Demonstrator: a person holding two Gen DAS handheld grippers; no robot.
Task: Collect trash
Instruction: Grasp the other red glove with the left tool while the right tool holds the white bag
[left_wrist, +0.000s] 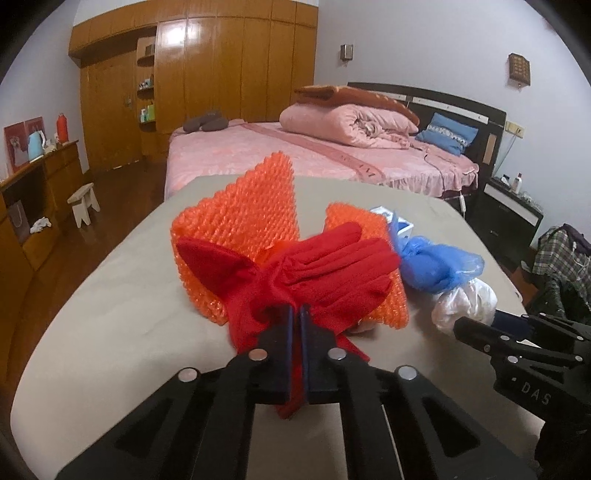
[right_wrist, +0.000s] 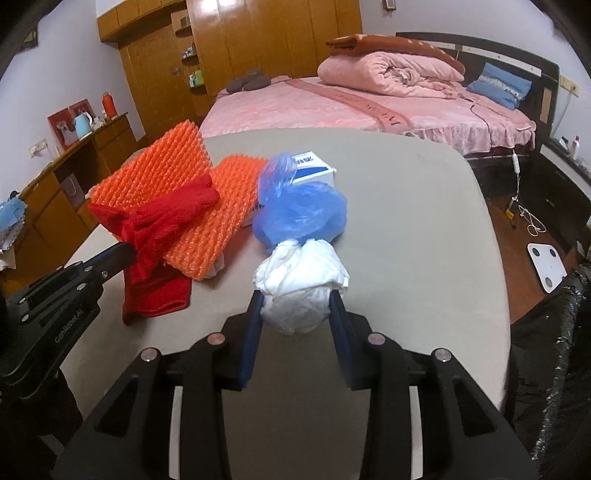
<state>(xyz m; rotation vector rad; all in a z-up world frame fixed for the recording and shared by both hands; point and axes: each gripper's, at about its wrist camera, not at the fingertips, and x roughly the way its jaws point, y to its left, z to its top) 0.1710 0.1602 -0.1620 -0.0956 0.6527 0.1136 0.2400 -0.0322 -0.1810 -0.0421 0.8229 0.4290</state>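
Left wrist view: the left gripper (left_wrist: 297, 314) is pinched tight on a red glove (left_wrist: 317, 269) draped over orange bubble wrap (left_wrist: 236, 221). Alongside, white crumpled plastic (right_wrist: 301, 280) is clamped by the right gripper (right_wrist: 295, 310), seemingly tied to a blue bag (right_wrist: 299, 214) on the beige surface (right_wrist: 406, 221).

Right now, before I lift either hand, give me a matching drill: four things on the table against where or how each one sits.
Things:
1. red glove
2. white crumpled bag
3. blue plastic bag
4. white-and-blue box

States:
A. behind the blue bag, farthest back
B. pinched in the left gripper
C. clamped in the right gripper
D. touching the white bag's far side

Pairs: 1-B, 2-C, 3-D, 4-A
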